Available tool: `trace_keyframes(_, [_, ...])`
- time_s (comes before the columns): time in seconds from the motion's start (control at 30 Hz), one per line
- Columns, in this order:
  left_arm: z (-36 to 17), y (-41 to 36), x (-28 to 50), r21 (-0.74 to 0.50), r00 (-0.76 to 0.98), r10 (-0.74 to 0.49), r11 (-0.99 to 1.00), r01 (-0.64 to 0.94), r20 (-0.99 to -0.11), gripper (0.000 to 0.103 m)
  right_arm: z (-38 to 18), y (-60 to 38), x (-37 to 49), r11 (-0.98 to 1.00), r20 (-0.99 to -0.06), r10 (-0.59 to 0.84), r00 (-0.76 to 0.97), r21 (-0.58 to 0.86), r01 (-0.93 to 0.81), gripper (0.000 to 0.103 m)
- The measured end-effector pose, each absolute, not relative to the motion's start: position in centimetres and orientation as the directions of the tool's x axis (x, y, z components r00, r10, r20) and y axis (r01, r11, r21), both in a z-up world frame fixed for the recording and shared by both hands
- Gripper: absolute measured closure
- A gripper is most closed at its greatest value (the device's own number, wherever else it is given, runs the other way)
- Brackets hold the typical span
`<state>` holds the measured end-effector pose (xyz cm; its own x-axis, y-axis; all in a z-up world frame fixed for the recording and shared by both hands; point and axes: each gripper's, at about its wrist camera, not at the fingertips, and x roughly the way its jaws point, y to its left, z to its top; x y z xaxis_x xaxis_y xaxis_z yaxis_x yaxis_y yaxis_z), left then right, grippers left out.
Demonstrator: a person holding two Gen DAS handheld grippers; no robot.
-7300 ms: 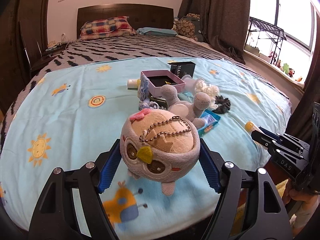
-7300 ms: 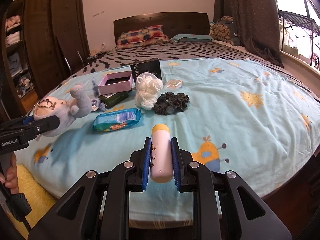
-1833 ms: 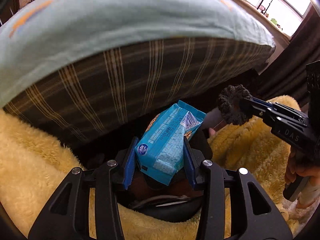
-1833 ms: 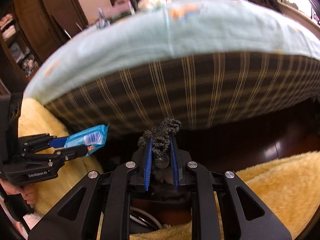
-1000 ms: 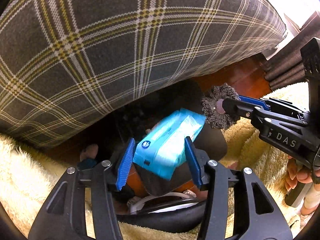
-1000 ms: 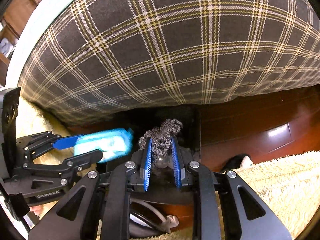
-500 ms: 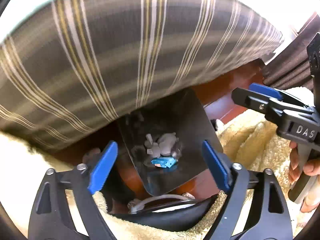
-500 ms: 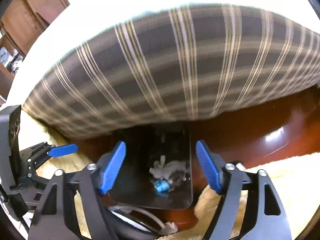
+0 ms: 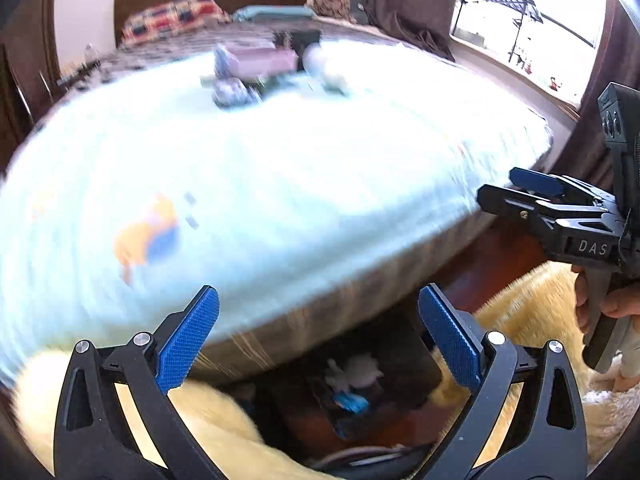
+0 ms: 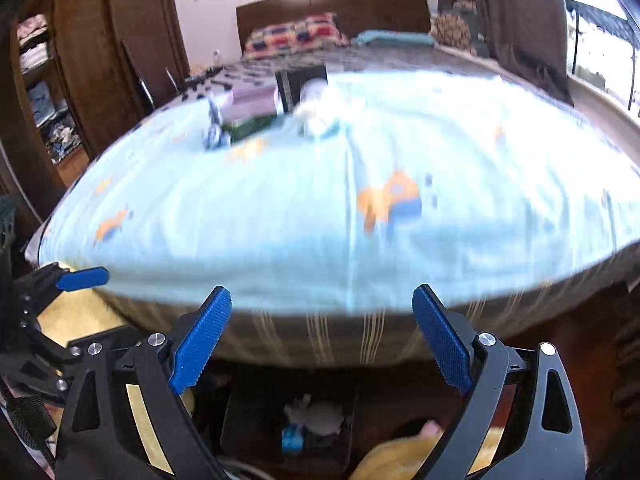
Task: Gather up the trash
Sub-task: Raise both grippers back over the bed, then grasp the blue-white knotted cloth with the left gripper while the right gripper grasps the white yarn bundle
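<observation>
My left gripper [image 9: 320, 312] is open and empty, raised near the bed's front edge. My right gripper [image 10: 322, 312] is open and empty too; it also shows in the left wrist view [image 9: 536, 188], and the left one shows in the right wrist view [image 10: 82, 278]. Below both, on the floor by the bed, stands a dark trash bin [image 9: 404, 344] [image 10: 244, 420] holding a blue packet [image 9: 352, 402] [image 10: 291, 440] and pale items [image 9: 360, 372]. On the blurred light-blue bed cover [image 9: 280, 160] lie a pink box [image 9: 260, 58] [image 10: 252, 100], a black box [image 10: 302, 80] and a white puff [image 10: 320, 100].
A yellow fluffy rug [image 9: 520, 308] surrounds the bin. A plaid mattress side [image 10: 320, 332] hangs above it. A wooden wardrobe [image 10: 88, 52] stands on the left, and a window with curtains [image 9: 520, 20] on the right. Pillows [image 10: 296, 34] lie by the headboard.
Both grippers have swung up from the bin towards the bed top and stay open. Before that, the left one let go of the blue packet and the right one the dark scrunchie.
</observation>
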<state>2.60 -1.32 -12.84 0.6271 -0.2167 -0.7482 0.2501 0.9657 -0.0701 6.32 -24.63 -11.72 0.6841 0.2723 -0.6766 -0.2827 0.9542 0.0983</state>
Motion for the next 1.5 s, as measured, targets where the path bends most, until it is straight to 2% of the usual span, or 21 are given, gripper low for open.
trace_keyframes(0.23, [-10.9,1.4,6.9,-0.063,0.670,-0.168,0.982,0.178,-0.723,0.008,-9.9,-24.9,11.8,0.957,-0.651,0.288,0.703,0.165,-0.239,0.010])
trace_keyframes(0.43, [-11.1,3.4,11.8,-0.046,0.674,-0.118,0.991,0.123,-0.729,0.008,-10.7,-22.8,15.9,0.965,-0.657,0.261,0.707,0.146,-0.220,0.010])
trace_keyframes(0.57, [-11.4,4.4,15.2,-0.094,0.656,-0.141,0.990,0.106,-0.742,0.008,-11.2,-21.6,18.3,0.959,-0.662,0.278,0.696,0.152,-0.238,0.011])
trace_keyframes(0.77, [-11.7,4.4,19.4,-0.083,0.661,-0.125,0.992,0.095,-0.740,0.009,-11.8,-19.9,22.4,0.957,-0.677,0.286,0.678,0.165,-0.239,0.011])
trace_keyframes(0.83, [-11.7,4.1,20.5,-0.079,0.665,-0.127,0.992,0.102,-0.736,0.010,-12.1,-19.4,23.4,0.959,-0.684,0.279,0.674,0.159,-0.235,0.015])
trace_keyframes(0.97, [-11.9,3.6,22.3,-0.080,0.654,-0.140,0.989,0.121,-0.744,0.022,-12.6,-18.7,25.0,0.961,-0.699,0.270,0.663,0.151,-0.232,0.022])
trace_keyframes(1.07, [-12.1,3.2,23.3,-0.072,0.643,-0.150,0.987,0.145,-0.751,0.034,-13.1,-18.4,25.6,0.960,-0.710,0.270,0.650,0.149,-0.236,0.031])
trace_keyframes(1.13, [-12.1,2.9,23.9,-0.075,0.636,-0.164,0.983,0.165,-0.754,0.041,-13.4,-18.2,25.6,0.956,-0.715,0.282,0.640,0.153,-0.250,0.041])
trace_keyframes(1.2, [-12.1,2.6,24.1,-0.083,0.629,-0.186,0.978,0.189,-0.755,0.061,-13.4,-18.1,25.7,0.954,-0.714,0.286,0.639,0.151,-0.258,0.045])
trace_keyframes(1.23, [-12.1,2.6,24.1,-0.090,0.628,-0.198,0.976,0.198,-0.752,0.065,-13.4,-18.1,25.6,0.954,-0.712,0.287,0.640,0.150,-0.261,0.047])
trace_keyframes(1.37, [-11.9,2.6,23.4,-0.085,0.631,-0.197,0.975,0.204,-0.750,0.074,-13.3,-18.2,24.5,0.951,-0.710,0.292,0.641,0.140,-0.277,0.051])
trace_keyframes(1.5, [-11.7,2.7,21.8,-0.098,0.629,-0.208,0.974,0.205,-0.749,0.077,-12.9,-18.5,22.5,0.946,-0.701,0.303,0.646,0.140,-0.291,0.051])
